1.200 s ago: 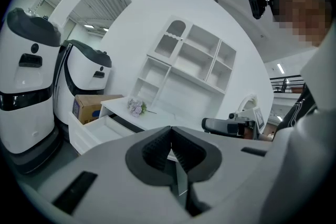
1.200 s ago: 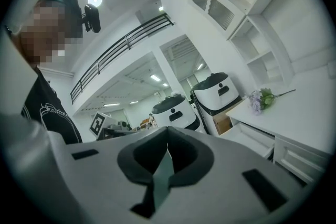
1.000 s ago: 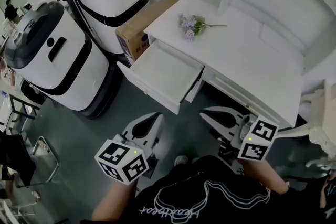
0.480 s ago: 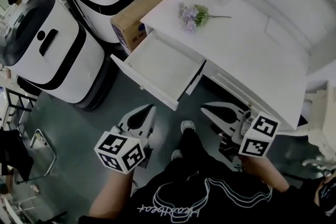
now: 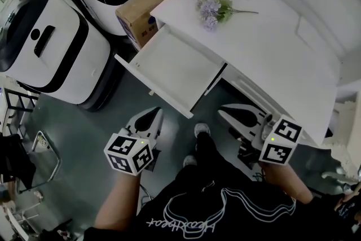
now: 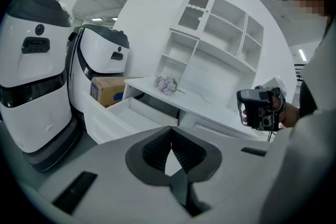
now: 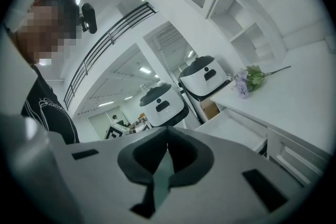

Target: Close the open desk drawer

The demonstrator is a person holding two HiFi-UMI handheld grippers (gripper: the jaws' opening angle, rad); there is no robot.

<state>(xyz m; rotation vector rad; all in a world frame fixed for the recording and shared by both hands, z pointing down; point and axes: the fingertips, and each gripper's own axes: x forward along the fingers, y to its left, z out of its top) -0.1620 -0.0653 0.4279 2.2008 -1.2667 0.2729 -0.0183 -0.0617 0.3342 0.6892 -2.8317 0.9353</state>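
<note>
The white desk [image 5: 271,48] has its left drawer [image 5: 179,68] pulled out, empty, with its front panel [image 5: 148,85] facing me. The drawer [image 6: 131,112] also shows in the left gripper view, and the drawer [image 7: 235,126] in the right gripper view. My left gripper [image 5: 156,113] hangs shut and empty a short way in front of the drawer front, not touching it. My right gripper [image 5: 221,110] is shut and empty too, held below the desk edge to the right of the drawer. Close up, the left gripper [image 6: 170,131] and right gripper [image 7: 167,132] both show their tips meeting.
A purple flower sprig [image 5: 213,10] lies on the desk top. A cardboard box [image 5: 148,5] stands beside the drawer's left side, with two big white-and-black machines [image 5: 42,45] further left. A metal chair frame [image 5: 42,158] is at lower left. My shoes [image 5: 201,131] stand between the grippers.
The view has shifted so the desk and drawer sit slightly lower and nearer. Both grippers stay shut and have edged a little toward the drawer; a foot has stepped forward.
</note>
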